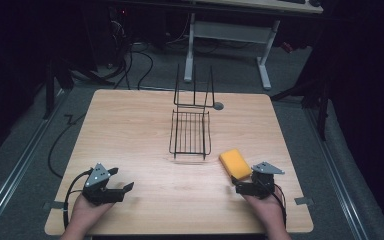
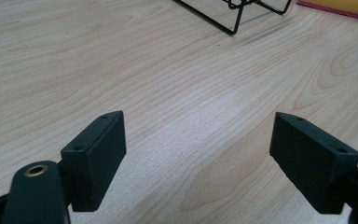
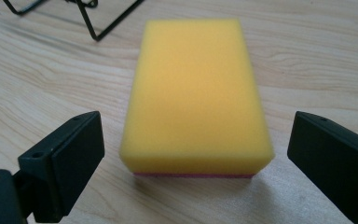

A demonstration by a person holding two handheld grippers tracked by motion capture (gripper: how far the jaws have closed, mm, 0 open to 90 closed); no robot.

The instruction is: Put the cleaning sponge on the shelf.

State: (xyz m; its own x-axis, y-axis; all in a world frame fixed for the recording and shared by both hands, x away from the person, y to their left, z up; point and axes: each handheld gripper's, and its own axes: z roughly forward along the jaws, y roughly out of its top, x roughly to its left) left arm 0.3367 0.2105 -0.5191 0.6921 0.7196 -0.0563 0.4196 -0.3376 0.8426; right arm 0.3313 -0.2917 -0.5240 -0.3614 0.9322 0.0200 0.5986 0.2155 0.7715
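Observation:
A yellow sponge with a dark red underside lies flat on the wooden table at the right front. My right gripper sits just behind it, open. In the right gripper view the sponge lies ahead of the right gripper, with both jaws wide of its near corners and touching nothing. My left gripper rests at the left front, open over bare wood, also seen as the left gripper with nothing between its jaws.
A black wire rack stands mid-table, its upright back toward the far edge; its feet show as the rack and the rack. A small grey disc lies by it. A white-legged desk and floor cables lie beyond.

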